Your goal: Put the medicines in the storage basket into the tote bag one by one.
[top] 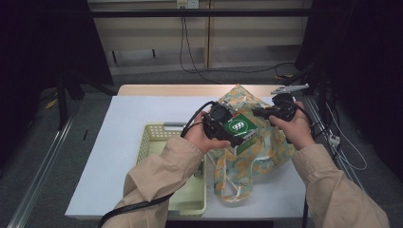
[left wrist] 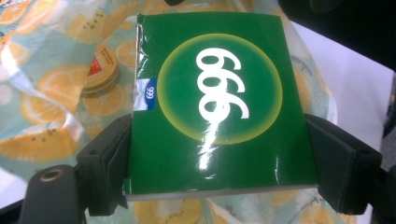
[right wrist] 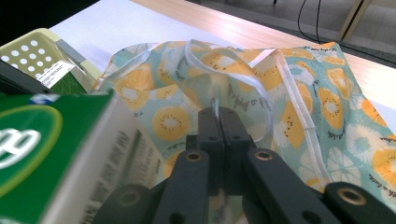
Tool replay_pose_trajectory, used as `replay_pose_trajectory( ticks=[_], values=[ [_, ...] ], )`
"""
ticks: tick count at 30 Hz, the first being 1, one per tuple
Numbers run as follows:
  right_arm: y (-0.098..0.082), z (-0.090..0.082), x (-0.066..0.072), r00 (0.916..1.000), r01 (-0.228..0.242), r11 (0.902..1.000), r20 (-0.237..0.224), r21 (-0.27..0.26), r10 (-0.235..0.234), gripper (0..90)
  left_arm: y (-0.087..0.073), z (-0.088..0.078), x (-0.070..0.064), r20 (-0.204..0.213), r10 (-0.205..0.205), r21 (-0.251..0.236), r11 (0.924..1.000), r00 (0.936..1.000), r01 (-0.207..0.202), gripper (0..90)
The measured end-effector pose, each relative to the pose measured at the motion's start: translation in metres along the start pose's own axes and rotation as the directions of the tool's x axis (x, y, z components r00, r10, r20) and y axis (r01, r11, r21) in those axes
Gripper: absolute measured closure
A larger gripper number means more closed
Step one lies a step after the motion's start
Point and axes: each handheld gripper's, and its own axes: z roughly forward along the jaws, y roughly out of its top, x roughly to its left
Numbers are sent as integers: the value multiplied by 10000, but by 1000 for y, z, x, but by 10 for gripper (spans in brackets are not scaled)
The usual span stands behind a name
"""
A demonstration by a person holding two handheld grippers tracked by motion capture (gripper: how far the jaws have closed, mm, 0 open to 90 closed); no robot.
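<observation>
Green box (top: 240,130), glossy card with a white "999" in a pale ring, sits clamped in the left gripper (top: 233,133) above the fruit-print bag (top: 247,156) in the high view. That bag is thin, crumpled fabric with orange slices on pale blue, lying on the white table cover (top: 119,142) right of a cream perforated plastic basket (top: 157,137). The right gripper (top: 259,113), held over the far part of the bag, shows too small there to judge its jaws.

From the left gripper view, the box's flat rectangular face (left wrist: 219,102) fills the space between the two black padded jaws, which stand wide and press its two side edges (light glares off the sheen). A small round tin (left wrist: 100,70) with a gold rim lies on the fabric to the left, something the high view hides.

Seen from the right gripper view, the right gripper (right wrist: 218,122) has its jaws shut together on the bag's white-piped edge (right wrist: 243,74). The box (right wrist: 51,158) looms blurred at near left, its printed white side visible.
</observation>
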Motion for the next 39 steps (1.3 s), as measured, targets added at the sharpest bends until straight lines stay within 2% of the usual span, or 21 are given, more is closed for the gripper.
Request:
replay_pose_trajectory(
  ticks=[2,8,11,18,21,22,25,28,31,32,34,39],
  values=[
    [0,0,0,10000,-27,10000,-12,-12,27,896,0,6,2,98,-42,3,10000,9999,42,172],
    [1,-1,0,10000,20,10000,-20,-21,-20,896,-2,19,4,30,-85,168,9998,10000,84,172],
    [3,-1,0,10000,-1,10000,-16,-33,1,896,-2,25,5,4,146,415,9990,9999,-146,172],
    [4,-2,1,10000,39,9999,-60,-102,-40,896,1,36,13,-98,-118,501,9987,9999,123,171],
    [4,-3,1,10000,49,9999,-46,-103,-49,896,3,41,17,-12,-265,493,9984,9996,266,171],
    [4,-4,1,10000,44,10000,-34,-87,-44,896,4,42,17,1,-176,612,9980,9998,176,171],
    [5,-4,2,10000,74,9999,-50,-92,-74,896,5,48,18,41,-244,555,9982,9997,242,171],
    [7,-4,3,9999,81,9999,-66,-101,-81,896,8,52,20,-215,-115,598,9981,9997,128,170],
    [8,-5,3,9999,111,9998,-122,-171,-113,896,9,54,23,-222,-353,505,9981,9991,363,170],
    [7,-6,3,9999,87,9998,-145,-176,-90,896,9,55,24,-159,-263,539,9982,9995,271,170],
    [7,-6,2,9999,52,9998,-132,-176,-54,896,9,57,25,-219,-392,531,9978,9990,403,170],
    [7,-7,0,9999,-13,9998,-116,-219,11,896,11,62,24,-145,-349,451,9983,9993,356,169]
  ],
)
